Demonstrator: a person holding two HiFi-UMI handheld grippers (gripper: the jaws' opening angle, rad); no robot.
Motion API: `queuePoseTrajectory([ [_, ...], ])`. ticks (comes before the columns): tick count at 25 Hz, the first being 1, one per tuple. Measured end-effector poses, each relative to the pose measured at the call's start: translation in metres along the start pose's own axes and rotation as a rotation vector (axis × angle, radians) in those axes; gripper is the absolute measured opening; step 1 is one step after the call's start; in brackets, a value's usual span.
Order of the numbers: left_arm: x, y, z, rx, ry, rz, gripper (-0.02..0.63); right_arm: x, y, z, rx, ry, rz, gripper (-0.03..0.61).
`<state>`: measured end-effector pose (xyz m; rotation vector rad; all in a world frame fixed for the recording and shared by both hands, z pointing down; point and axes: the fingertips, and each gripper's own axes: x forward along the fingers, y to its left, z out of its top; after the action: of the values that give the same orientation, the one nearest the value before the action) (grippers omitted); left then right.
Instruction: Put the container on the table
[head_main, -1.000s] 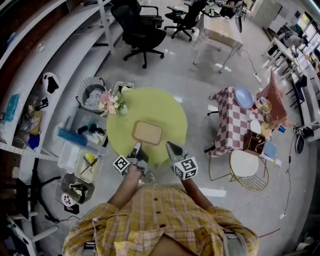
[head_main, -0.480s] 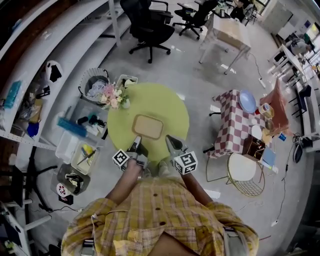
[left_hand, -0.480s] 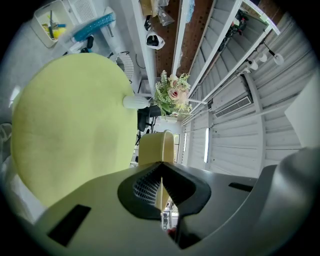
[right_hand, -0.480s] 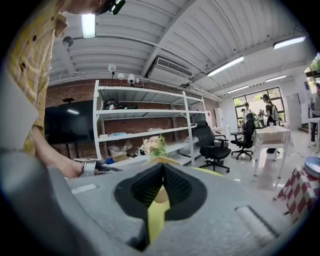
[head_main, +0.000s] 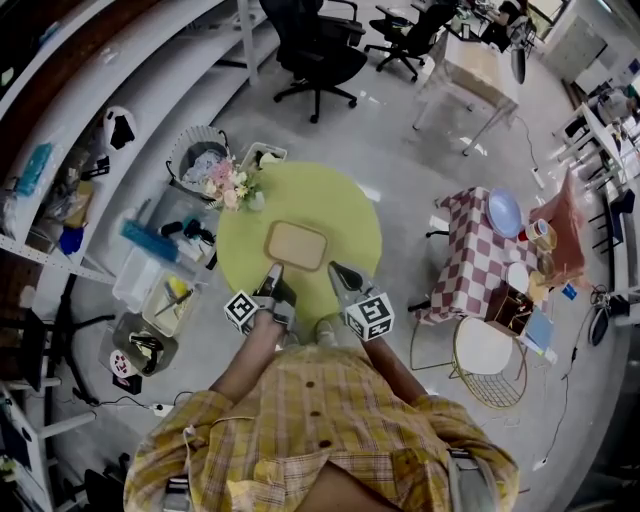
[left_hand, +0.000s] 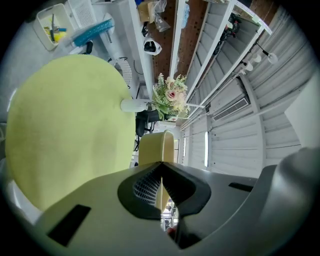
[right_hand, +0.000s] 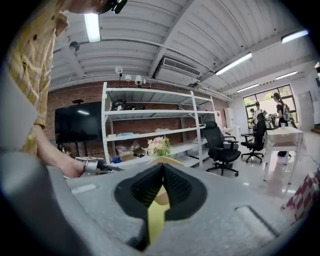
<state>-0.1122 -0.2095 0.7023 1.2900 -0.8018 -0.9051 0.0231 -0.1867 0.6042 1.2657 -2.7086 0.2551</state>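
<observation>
Both grippers are on the container (head_main: 296, 245) here, over the middle of the round green table (head_main: 345, 210). The left gripper (head_main: 272, 272) is clamped on the near rim at lower left, its jaws pinched onto the thin tan edge (left_hand: 156, 147). The right gripper (head_main: 336, 270) is doing the same at lower right, squeezing the rim (right_hand: 161, 196). The left gripper view shows the container edge-on, seemingly just clear of the tabletop (left_hand: 65, 115). The flowers (head_main: 230, 185) sit at the table's upper left edge.

Most of the container (right_hand: 162, 196) hides behind the right claw (right_hand: 163, 166), apparently pinched there.
</observation>
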Motion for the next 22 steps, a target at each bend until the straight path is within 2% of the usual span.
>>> queuePoseTrajectory([
  [5,0.006,0.006,0.005,-0.005,-0.031,-0.001,0.014,0.006,0.001,-0.002,-0.01,0.002,0.035,-0.002],
  [11,0.014,0.014,0.005,0.036,-0.008,0.031,0.014,0.009,-0.001,-0.005,0.007,0.002,0.036,-0.002],
  [22,0.028,0.039,0.003,0.016,-0.013,0.08,0.014,0.012,-0.001,-0.006,-0.006,0.016,0.069,-0.002],
])
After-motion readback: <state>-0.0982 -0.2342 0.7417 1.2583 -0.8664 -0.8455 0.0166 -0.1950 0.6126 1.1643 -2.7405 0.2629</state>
